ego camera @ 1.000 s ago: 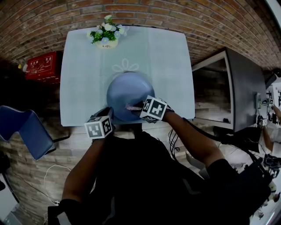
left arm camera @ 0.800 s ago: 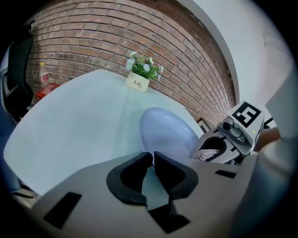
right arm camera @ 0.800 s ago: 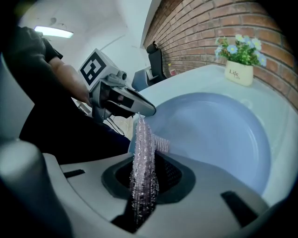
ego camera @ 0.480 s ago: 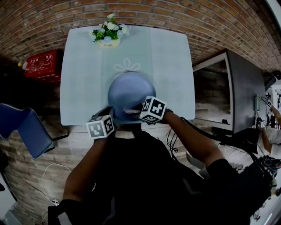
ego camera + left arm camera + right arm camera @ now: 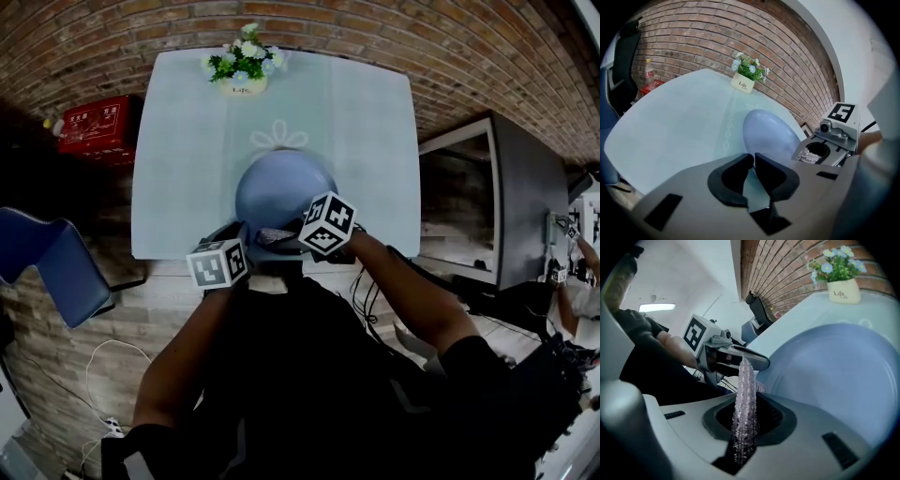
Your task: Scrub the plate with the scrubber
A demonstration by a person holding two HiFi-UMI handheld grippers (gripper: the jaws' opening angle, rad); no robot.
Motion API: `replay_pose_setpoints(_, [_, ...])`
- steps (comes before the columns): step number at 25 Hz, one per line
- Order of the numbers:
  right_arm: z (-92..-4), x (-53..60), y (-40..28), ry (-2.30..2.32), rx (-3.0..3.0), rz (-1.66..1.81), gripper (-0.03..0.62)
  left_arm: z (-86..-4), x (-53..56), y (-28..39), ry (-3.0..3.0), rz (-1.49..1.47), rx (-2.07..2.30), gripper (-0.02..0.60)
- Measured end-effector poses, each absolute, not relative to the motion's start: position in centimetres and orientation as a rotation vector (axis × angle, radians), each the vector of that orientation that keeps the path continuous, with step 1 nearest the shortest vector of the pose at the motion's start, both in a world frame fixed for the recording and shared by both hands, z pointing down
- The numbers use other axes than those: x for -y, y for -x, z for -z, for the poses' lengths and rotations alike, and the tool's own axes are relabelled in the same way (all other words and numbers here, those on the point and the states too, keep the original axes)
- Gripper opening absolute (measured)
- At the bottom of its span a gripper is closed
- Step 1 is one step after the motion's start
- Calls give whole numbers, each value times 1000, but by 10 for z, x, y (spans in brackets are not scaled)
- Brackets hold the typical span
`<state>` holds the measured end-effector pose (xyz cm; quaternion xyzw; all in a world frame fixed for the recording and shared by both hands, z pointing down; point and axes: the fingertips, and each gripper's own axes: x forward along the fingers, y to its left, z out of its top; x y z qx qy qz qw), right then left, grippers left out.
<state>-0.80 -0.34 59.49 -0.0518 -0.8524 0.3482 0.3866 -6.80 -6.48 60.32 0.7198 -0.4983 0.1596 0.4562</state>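
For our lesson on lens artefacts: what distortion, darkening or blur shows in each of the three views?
Head view: the brick wall bows, corners go dark. Left gripper view: black round border, the table edge curves. Right gripper view: the scrubber looks soft close up; the ceiling lamp glares.

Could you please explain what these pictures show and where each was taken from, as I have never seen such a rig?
No robot here: a person holds a two-jaw gripper in each hand; the marker cubes belong to the grippers. The head view looks down from the person's head; the other two views come from cameras riding on each gripper. On the pale table stand a blue plate and, at the far edge, a flower pot. The left gripper is clamped on the plate's near rim; the right gripper holds a pinkish bristly scrubber.
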Motion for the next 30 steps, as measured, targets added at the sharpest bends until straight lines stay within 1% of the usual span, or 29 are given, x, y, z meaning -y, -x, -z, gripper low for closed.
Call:
replay_pose_setpoints(11, [-570, 7, 5, 179, 2246, -918, 67, -614, 66, 62, -1798, -329, 1184, 55])
replay_pose_setpoints(15, [-572, 59, -8, -89, 2307, -830, 67, -614, 67, 65, -1779, -334, 1207, 55])
replay_pose_setpoints(21, [-585, 131, -49, -530, 2190, -615, 67, -606, 65, 67, -1762, -393, 1238, 55])
replay_pose_setpoints(25, [-606, 152, -70, -676, 2051, -470, 67, -606, 66, 68, -1762, -391, 1262, 55])
replay_pose_setpoints(30, [-618, 161, -65, -794, 1984, -473, 67, -605, 67, 69, -1735, -374, 1279, 52])
